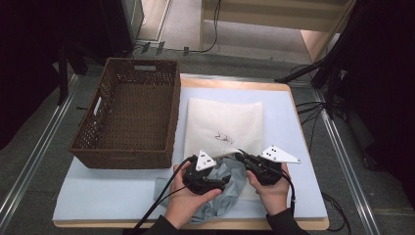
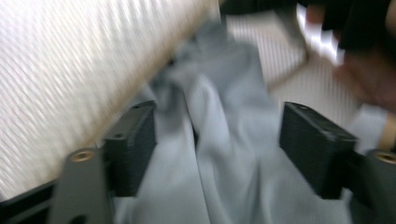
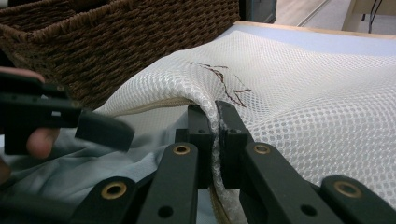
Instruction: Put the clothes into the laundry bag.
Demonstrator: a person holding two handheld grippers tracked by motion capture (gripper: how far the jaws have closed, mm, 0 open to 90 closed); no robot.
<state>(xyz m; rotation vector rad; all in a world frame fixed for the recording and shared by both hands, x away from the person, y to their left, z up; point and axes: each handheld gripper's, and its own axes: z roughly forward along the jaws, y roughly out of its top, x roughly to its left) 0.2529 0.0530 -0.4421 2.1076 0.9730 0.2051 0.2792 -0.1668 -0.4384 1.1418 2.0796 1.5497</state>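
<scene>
A white mesh laundry bag (image 1: 225,122) lies flat on the blue pad, with a dark thread mark on top. My right gripper (image 3: 218,116) is shut on the bag's near edge by the zip and holds that edge lifted (image 1: 242,155). A pale grey-blue cloth (image 1: 222,196) lies bunched at the bag's mouth, in front of the person's hands. My left gripper (image 2: 217,135) is open, its jaws wide apart on either side of a fold of the grey cloth (image 2: 224,140), with the pads clear of it. In the high view the left gripper (image 1: 221,177) sits just left of the right one.
A brown wicker basket (image 1: 127,112) stands on the left of the blue pad (image 1: 112,191), close beside the bag. The pad's front edge runs just under the person's forearms. Cables and dark stands crowd the floor to the right.
</scene>
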